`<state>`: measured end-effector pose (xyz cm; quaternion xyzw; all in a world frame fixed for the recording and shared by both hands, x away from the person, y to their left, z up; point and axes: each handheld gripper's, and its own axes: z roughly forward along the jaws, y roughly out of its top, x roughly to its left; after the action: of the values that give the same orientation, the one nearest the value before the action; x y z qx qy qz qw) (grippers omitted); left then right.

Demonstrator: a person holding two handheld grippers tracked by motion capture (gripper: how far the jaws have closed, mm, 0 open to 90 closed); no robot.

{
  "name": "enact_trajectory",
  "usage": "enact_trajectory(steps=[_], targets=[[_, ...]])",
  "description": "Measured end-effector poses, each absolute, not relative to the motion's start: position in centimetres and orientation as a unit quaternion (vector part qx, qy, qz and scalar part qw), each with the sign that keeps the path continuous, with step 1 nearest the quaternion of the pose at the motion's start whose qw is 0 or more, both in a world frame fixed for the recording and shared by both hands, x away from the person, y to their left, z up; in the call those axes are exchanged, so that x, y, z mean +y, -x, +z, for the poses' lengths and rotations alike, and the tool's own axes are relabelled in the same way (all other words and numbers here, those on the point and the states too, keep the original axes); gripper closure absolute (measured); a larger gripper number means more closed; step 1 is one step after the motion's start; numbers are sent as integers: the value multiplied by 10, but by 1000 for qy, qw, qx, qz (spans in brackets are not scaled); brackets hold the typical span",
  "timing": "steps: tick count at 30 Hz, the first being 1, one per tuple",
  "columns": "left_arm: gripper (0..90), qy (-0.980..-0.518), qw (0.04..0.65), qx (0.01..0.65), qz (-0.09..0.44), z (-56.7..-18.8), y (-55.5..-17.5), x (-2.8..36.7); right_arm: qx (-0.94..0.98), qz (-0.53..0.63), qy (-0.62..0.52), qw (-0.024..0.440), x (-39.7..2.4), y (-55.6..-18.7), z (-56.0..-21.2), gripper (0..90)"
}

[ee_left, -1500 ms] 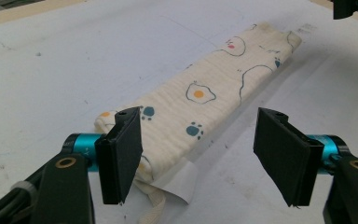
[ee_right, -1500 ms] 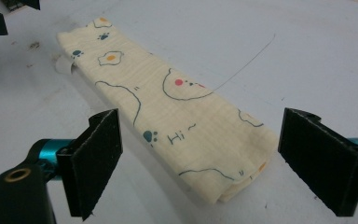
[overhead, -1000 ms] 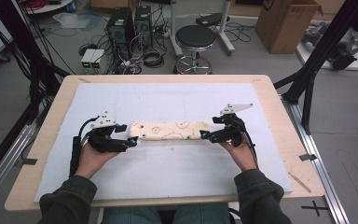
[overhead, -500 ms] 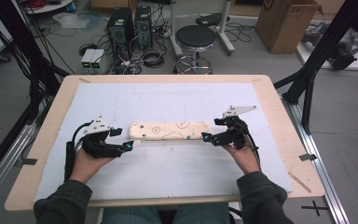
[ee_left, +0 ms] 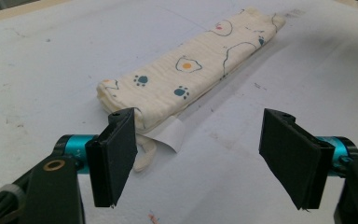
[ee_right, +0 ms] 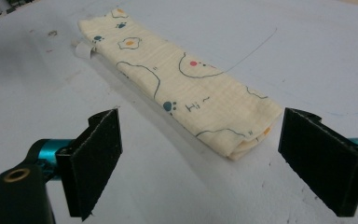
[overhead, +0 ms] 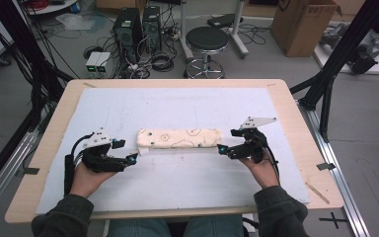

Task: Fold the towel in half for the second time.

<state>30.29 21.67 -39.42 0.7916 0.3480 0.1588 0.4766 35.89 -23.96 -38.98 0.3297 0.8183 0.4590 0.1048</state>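
Observation:
A cream cloth (overhead: 179, 138) printed with eggs and paw marks lies folded into a long narrow strip across the middle of the table. Its white label (ee_left: 167, 136) sticks out at the left end. My left gripper (overhead: 129, 159) stands open just left of and nearer than that end, a short gap away from the cloth (ee_left: 191, 77). My right gripper (overhead: 221, 149) is open too, close to the strip's right end (ee_right: 242, 135), and holds nothing. Both sets of jaws are spread wide.
A pale blue-white mat (overhead: 187, 108) covers the wooden table (overhead: 296, 123). Beyond the far edge stand a black stool (overhead: 207, 39), computer towers (overhead: 135, 24) with tangled cables, and a cardboard box (overhead: 303, 24). Black frame legs (overhead: 325, 84) rise at the right.
Both grippers have drawn back from the ends of the cloth, the left one farther left and toward the person. The folded cloth stays where it lay.

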Motion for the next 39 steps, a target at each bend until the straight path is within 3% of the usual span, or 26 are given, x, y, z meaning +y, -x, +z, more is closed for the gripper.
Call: enact_trajectory(steps=[39], targets=[[268,-790,468,359,168,-408,-269,241,814,453,-345,116,-275,-325,-409,125]])
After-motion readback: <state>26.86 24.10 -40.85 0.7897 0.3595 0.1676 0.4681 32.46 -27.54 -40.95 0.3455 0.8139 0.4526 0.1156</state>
